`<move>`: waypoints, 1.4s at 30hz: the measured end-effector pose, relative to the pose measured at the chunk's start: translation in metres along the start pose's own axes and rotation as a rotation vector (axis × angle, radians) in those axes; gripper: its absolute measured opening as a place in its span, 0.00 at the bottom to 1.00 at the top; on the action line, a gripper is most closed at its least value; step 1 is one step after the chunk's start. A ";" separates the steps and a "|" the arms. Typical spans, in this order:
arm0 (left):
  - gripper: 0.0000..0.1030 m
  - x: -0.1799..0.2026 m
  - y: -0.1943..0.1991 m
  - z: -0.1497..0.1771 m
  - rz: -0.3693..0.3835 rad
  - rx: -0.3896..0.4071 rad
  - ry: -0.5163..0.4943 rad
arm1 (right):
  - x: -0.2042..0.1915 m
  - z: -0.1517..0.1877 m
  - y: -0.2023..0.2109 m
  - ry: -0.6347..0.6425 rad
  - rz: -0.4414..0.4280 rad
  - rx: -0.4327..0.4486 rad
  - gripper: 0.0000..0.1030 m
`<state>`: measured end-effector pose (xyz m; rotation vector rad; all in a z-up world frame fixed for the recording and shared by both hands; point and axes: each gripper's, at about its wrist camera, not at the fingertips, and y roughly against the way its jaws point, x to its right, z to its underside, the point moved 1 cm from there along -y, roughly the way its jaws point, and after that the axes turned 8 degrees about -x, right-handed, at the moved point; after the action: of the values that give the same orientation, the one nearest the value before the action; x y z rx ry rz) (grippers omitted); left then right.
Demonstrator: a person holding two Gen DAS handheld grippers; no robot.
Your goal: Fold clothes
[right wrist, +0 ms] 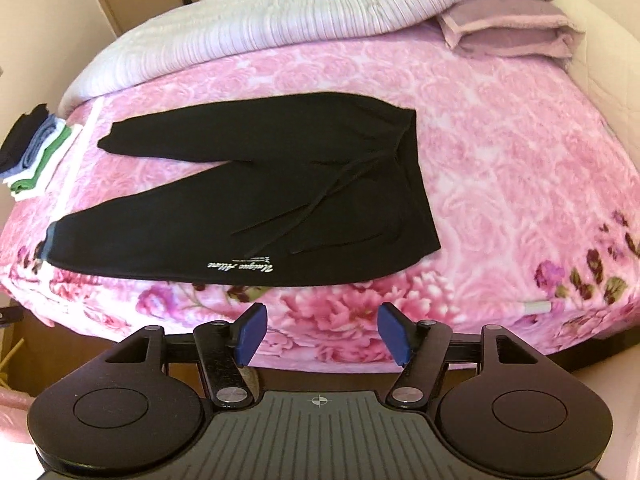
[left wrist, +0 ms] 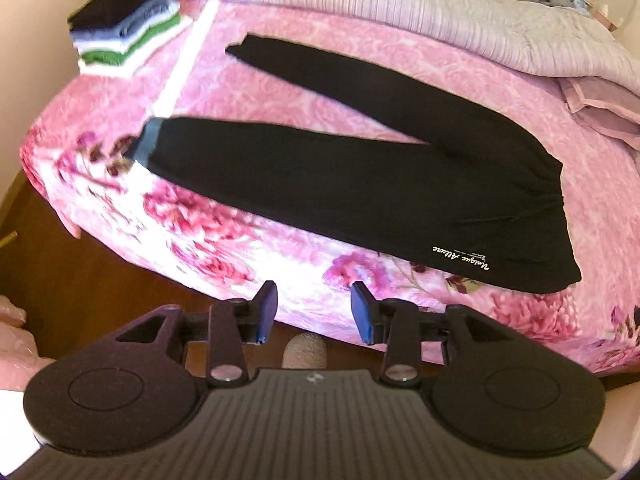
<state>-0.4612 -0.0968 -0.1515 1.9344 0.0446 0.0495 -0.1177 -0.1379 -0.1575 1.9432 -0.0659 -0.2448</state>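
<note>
Black jogger trousers [left wrist: 360, 184] lie spread flat on a pink flowered bed cover [left wrist: 304, 80], legs parted toward the left, waistband to the right with white lettering near the front edge. The same trousers [right wrist: 280, 200] show loose drawstrings in the right wrist view. My left gripper [left wrist: 314, 308] hangs above the bed's front edge, short of the trousers, open with nothing between its blue pads. My right gripper [right wrist: 322, 332] is likewise open and empty, held over the flowered side of the bed cover [right wrist: 500, 140], in front of the lettering.
A stack of folded clothes [left wrist: 124, 36], dark, blue, white and green, sits at the bed's far left corner. A pale ribbed quilt [left wrist: 400, 4] and a folded mauve blanket [right wrist: 512, 28] lie along the back. Brown floor [left wrist: 72, 264] shows below left.
</note>
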 end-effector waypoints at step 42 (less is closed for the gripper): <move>0.45 0.028 0.063 0.010 -0.041 0.085 -0.152 | -0.005 0.029 0.047 0.035 0.000 0.014 0.64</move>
<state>-0.4321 -0.1274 -0.0961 2.0156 -0.0157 -0.1288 -0.1254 -0.1814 -0.1235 1.9606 -0.0452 -0.2107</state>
